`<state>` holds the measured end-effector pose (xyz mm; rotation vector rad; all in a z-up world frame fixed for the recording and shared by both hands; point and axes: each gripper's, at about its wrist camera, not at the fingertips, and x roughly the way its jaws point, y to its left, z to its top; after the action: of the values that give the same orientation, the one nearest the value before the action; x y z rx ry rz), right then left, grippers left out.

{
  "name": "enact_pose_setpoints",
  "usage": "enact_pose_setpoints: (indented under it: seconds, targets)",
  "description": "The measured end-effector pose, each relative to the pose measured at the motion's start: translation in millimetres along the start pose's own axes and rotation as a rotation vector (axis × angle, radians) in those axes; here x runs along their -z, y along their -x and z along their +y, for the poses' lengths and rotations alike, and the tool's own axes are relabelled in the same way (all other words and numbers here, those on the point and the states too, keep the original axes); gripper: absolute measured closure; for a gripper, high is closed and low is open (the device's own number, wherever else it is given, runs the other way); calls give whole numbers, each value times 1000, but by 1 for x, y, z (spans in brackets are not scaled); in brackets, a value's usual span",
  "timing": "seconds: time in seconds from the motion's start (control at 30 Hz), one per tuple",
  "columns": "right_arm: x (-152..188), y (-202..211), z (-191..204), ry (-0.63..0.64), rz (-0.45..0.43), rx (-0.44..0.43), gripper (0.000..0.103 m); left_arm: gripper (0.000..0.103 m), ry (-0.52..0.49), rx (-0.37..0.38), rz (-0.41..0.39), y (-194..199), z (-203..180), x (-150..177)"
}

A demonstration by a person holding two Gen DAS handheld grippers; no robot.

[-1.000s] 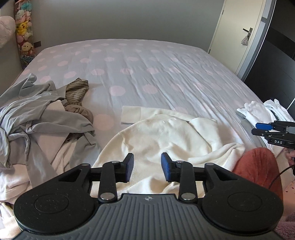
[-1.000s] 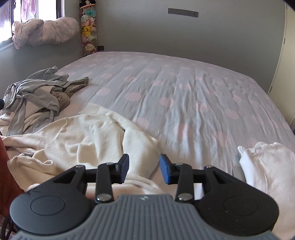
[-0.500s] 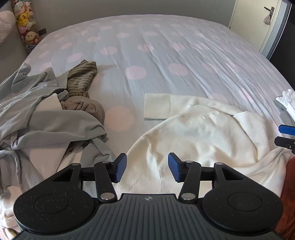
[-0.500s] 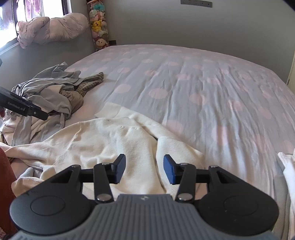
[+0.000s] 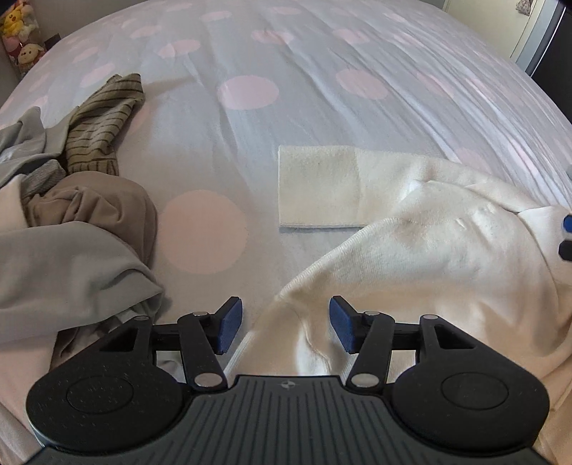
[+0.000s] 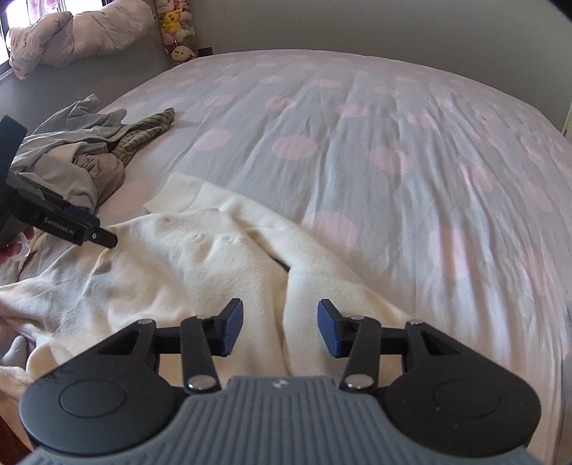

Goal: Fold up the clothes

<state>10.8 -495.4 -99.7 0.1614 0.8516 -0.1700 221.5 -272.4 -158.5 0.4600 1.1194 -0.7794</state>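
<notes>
Two sets of tongs are seen over a bed w/ a pale lilac sheet printed w/ pink dots [image 5: 250, 150]. A cream knit sweater [image 5: 447, 250] is spread rumpled on the near part of the bed, one sleeve w/ a flat ribbed cuff [image 5: 314, 189] laid out toward the middle of the sheet. The left tongs [image 5: 282, 327] are held wide open just above the sweater's near edge at its left side; nothing is gripped betw. the blue pads [image 5: 228, 325]. The right tongs [image 6: 280, 331] are likewise spread wide, poised over a folded ridge of the sweater [image 6: 221, 264] on its right side, w/ nothing clamped. Contact w/ the fabric cannot be told for either. In the right wrist view the left tongs' black body is seen at the far left edge, above the sweater. A heap of grey, tan & striped olive clothes [image 5: 71, 221] is piled left of the sweater, apart from it. Plush toys [image 6: 177, 32] are stacked in the far corner.
</notes>
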Motion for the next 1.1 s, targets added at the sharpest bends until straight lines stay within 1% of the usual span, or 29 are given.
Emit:
enact_pose_setpoints:
  seconds: [0.03, 0.13, 0.2, 0.23, 0.3, 0.33, 0.37, 0.4, 0.43, 0.47, 0.53, 0.63, 0.73, 0.77, 0.8, 0.9, 1.0, 1.1]
  targets:
    - [-5, -3, -4, -2, -7, 8, 53, 51, 6, 5, 8, -6, 0, -1]
    - [-19, -17, -15, -4, -22, 30, 52, 51, 4, 14, -34, -11, -4, 1]
    - [-29, -33, -20, -2, -15, 37, 52, 52, 6, 14, -44, -11, -8, 0]
    - [-31, -44, -22, -3, 5, 29, 52, 57, 9, 25, -46, -10, -10, 0]
    - [-33, -63, -25, -10, 47, 15, 51, 61, 13, 35, -47, -8, -12, 1]
    - [-32, -71, -26, -14, 68, 10, 52, 65, 15, 35, -46, -7, -13, 1]
    - [-31, -80, -26, -19, 90, 5, 55, 69, 17, 35, -45, -5, -13, 1]
    - [-30, -79, -27, -33, 89, -4, 60, 78, 19, 35, -44, -4, -14, 1]
    - [-28, -77, -28, -47, 89, -14, 74, 86, 21, 35, -43, -3, -15, 1]
    - [-27, -76, -29, -61, 88, -23, 77, 89, 23, 35, -43, -1, -15, 2]
    - [-26, -62, -28, -55, 55, -2, 81, 97, 20, 27, -59, 8, -16, 2]
    - [-26, -31, -39, -72, -20, 65, 82, 98, -8, -11, -97, 30, -20, 6]
    - [-22, 3, -58, -113, -74, 135, 83, 98, 8, 3, -99, 55, -21, 12]
    - [-18, 14, -66, -129, -85, 159, 84, 98, 6, -8, -92, 61, -22, 15]
    - [-12, 24, -75, -143, -85, 189, 84, 98, 4, -18, -85, 67, -24, 18]
    - [6, 51, -102, -186, -84, 279, 84, 98, -15, -4, -68, 79, -31, 28]
    - [34, 68, -130, -249, -33, 316, 84, 98, -66, -14, -53, 84, -45, 39]
    - [65, 78, -146, -278, 33, 341, 84, 98, -71, -29, -39, 83, -51, 50]
